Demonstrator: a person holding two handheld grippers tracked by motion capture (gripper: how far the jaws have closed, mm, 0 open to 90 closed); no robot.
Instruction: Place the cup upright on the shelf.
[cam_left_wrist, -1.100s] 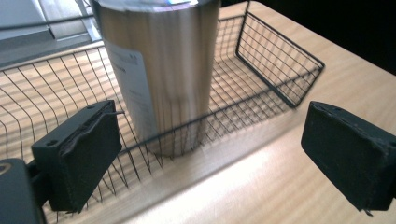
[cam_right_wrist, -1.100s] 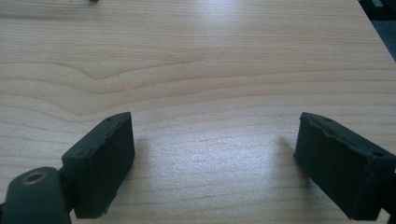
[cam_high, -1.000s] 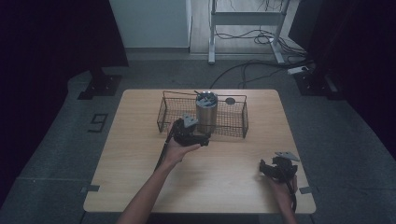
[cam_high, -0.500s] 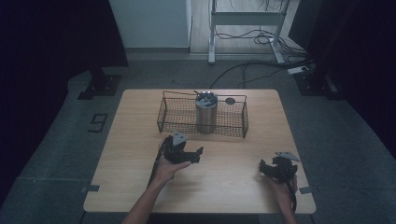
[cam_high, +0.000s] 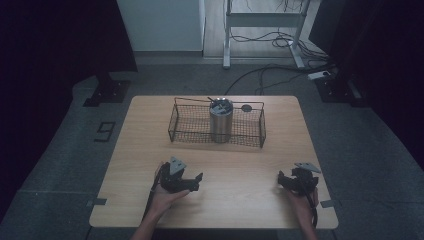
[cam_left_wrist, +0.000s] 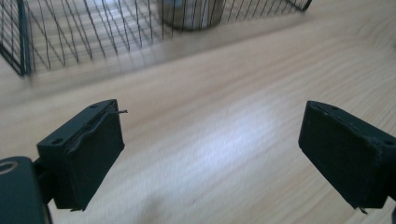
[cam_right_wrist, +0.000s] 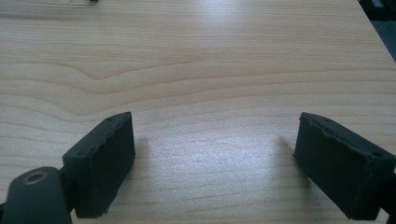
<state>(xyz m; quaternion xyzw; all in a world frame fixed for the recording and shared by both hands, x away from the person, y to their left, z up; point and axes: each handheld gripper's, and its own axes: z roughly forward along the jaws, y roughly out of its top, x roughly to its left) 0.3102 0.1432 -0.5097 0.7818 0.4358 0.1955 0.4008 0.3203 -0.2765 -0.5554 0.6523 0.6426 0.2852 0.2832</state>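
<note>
With the steel tumbler (cam_high: 221, 120) left upright in the wire basket (cam_high: 186, 131), the left gripper (cam_high: 192, 181), jaws apart, empty and just closing, was best brought to rest near the table's (cam_high: 250, 165) near edge, like the right gripper (cam_high: 281, 181), also spread and empty.

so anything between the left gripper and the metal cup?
Yes: the wire basket's near wall. The metal cup stands inside the basket, so its mesh lies between the cup and the left gripper, whose jaws, empty, have just been closing. The bare table between holds nothing else.
</note>
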